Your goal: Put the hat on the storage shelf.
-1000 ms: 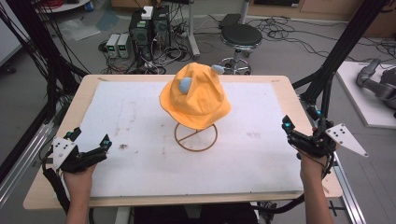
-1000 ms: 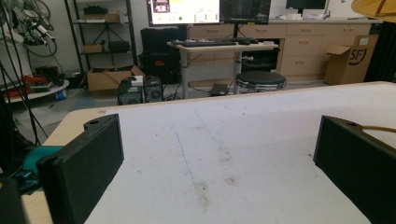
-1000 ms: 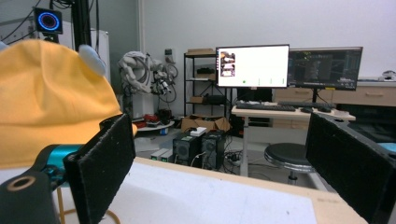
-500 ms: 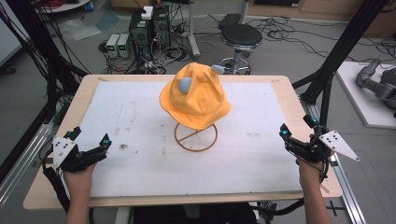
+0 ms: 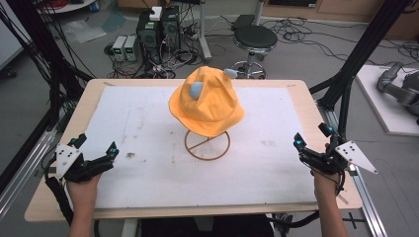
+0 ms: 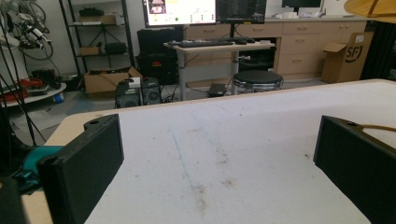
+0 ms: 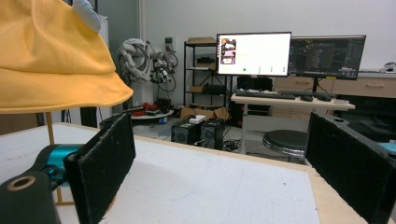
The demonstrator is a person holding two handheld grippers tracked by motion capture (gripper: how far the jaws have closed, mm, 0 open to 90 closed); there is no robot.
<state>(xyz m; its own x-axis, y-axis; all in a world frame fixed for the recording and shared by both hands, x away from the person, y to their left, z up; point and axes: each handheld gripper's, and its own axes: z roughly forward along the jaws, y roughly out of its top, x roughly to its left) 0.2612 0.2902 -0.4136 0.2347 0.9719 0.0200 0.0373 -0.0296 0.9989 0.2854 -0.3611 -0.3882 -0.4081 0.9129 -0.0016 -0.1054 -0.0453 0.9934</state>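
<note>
Orange hat (image 5: 206, 103) sits crown-up on a wire stand (image 5: 207, 144), mid-table, slightly toward the far edge.

The stand's post runs vertical; the brim tilts lower on the near side. Left gripper (image 5: 94, 147) and right gripper (image 5: 311, 140) rest near the table's (image 5: 148, 205) front corners, well apart from the hat, jaws spread wide, nothing between them. Bare white mat (image 5: 148, 123) surrounds the stand on all sides.
</note>
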